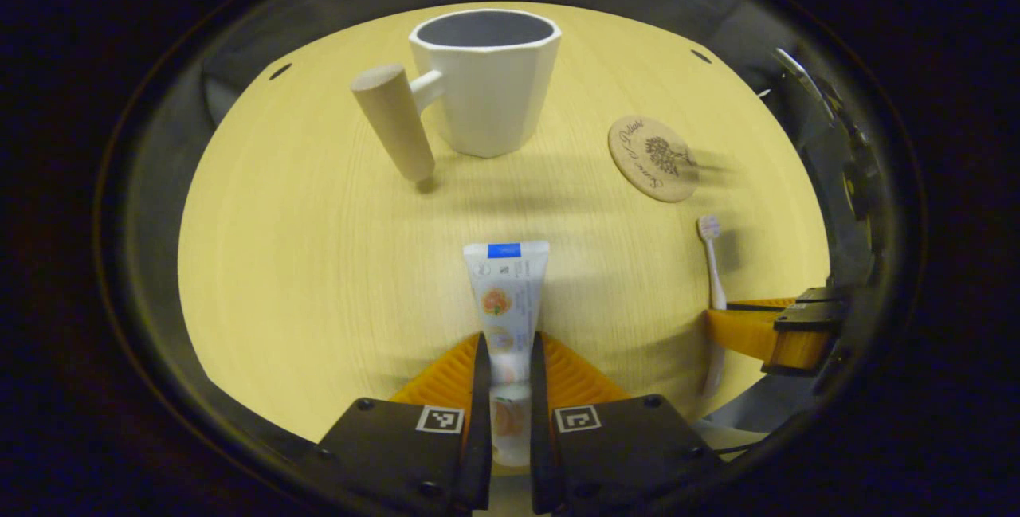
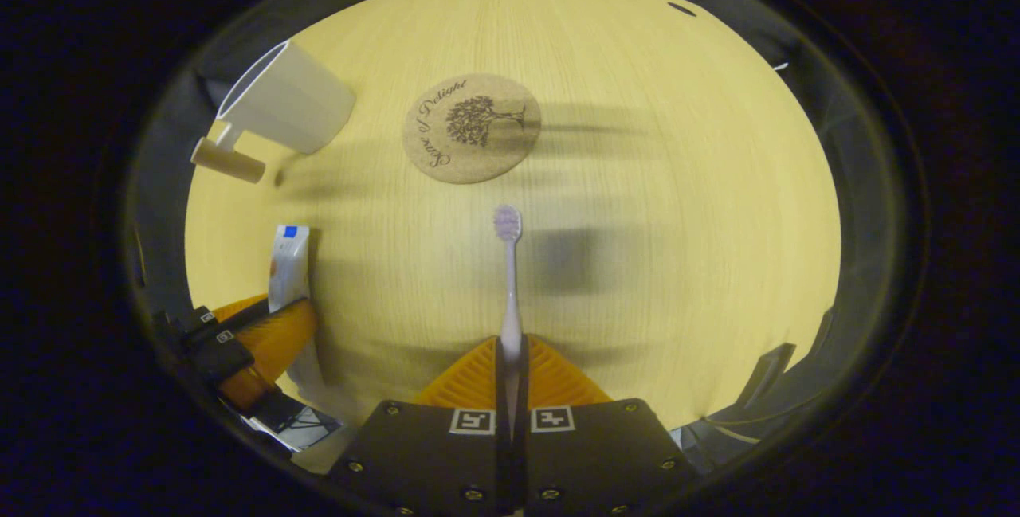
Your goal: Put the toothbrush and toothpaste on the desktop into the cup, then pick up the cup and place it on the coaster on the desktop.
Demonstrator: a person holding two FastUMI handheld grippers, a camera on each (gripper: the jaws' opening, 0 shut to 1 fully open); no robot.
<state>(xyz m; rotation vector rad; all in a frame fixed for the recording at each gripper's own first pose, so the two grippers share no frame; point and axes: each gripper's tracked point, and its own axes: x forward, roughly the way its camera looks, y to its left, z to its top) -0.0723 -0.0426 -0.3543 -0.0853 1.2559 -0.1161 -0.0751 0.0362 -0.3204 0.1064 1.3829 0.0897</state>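
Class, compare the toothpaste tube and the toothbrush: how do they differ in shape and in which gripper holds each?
1. Shape: the toothpaste tube is broad and flat; the toothbrush is a thin stick with a small bristled head.
2. Holder: the tube sits between the fingers of the left gripper; the brush sits in the right gripper.
3. Look: the tube carries printed pictures and a blue end; the brush is plain and pale.
Shared: both are gripped near one end and point toward the far side of the table.

Looking down and forward from low over the desktop (image 1: 319, 262), both gripper views, side by side, sharing the coaster (image 1: 653, 158) with cup (image 1: 486, 79) left of it.
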